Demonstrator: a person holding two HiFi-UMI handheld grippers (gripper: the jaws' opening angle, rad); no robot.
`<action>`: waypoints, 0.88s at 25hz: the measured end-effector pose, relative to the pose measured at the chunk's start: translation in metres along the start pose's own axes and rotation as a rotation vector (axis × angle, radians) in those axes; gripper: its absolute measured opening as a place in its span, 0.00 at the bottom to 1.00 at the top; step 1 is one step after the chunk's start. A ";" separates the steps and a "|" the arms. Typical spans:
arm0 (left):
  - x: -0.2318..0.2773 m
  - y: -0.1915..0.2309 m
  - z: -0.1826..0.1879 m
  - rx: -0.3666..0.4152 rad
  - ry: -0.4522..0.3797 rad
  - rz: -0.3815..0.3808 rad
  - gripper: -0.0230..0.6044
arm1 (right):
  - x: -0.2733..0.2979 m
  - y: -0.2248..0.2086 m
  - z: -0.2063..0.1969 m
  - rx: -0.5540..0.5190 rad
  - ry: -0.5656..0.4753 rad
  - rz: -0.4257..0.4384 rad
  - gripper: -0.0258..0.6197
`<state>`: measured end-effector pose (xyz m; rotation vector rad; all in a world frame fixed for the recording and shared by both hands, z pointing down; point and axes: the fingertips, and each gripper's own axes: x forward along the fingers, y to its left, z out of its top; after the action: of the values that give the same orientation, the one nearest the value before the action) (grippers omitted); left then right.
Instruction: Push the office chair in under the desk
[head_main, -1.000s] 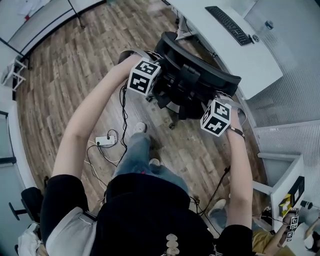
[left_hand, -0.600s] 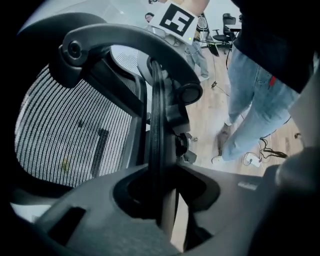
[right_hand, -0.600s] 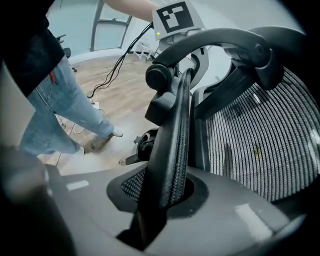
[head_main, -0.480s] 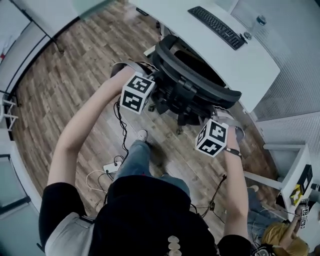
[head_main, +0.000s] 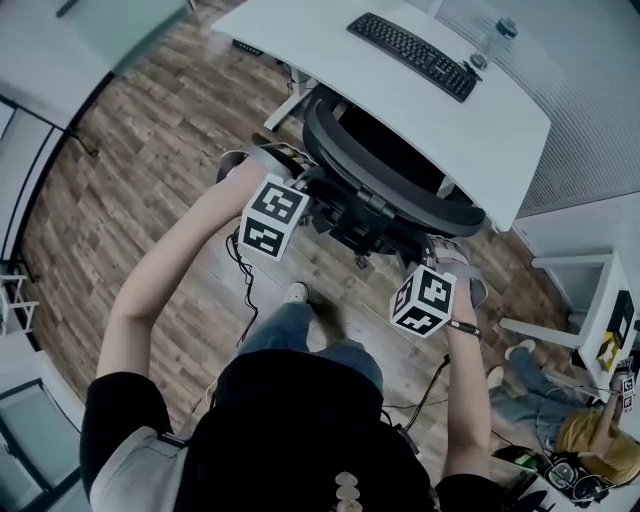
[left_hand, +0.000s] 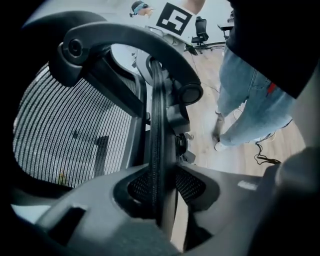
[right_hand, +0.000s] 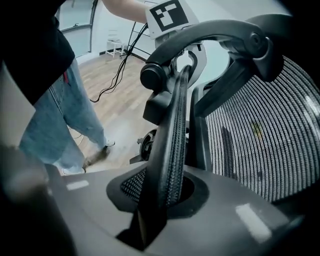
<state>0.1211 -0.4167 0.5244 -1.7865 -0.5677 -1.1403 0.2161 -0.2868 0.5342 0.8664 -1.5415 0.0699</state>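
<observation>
Chair (head_main: 400, 190) rolled closer to white desk (head_main: 330, 45) | L tongs (left_hand: 160, 197) pinching curved mesh back edge | R tongs (right_hand: 162, 195) likewise

Wood-plank floor (head_main: 150, 170) lies beneath the jaws. A white desk (head_main: 300, 40) stands just ahead of them, a ribbed grey panel (head_main: 590, 100) to their right.

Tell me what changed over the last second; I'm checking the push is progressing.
The office chair rolled forward up to the desk edge, the person stepping after it. The left tool and right tool stay clamped on its edges.
</observation>
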 end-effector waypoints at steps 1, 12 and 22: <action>0.001 0.003 -0.004 0.010 -0.005 0.000 0.22 | 0.002 -0.003 0.003 0.010 0.006 -0.002 0.18; 0.010 0.032 -0.037 0.087 -0.047 -0.011 0.22 | 0.018 -0.028 0.022 0.091 0.045 -0.018 0.18; 0.019 0.053 -0.055 0.110 -0.047 -0.029 0.23 | 0.029 -0.047 0.027 0.121 0.061 -0.031 0.18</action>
<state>0.1450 -0.4920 0.5261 -1.7196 -0.6732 -1.0679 0.2222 -0.3475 0.5339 0.9746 -1.4778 0.1675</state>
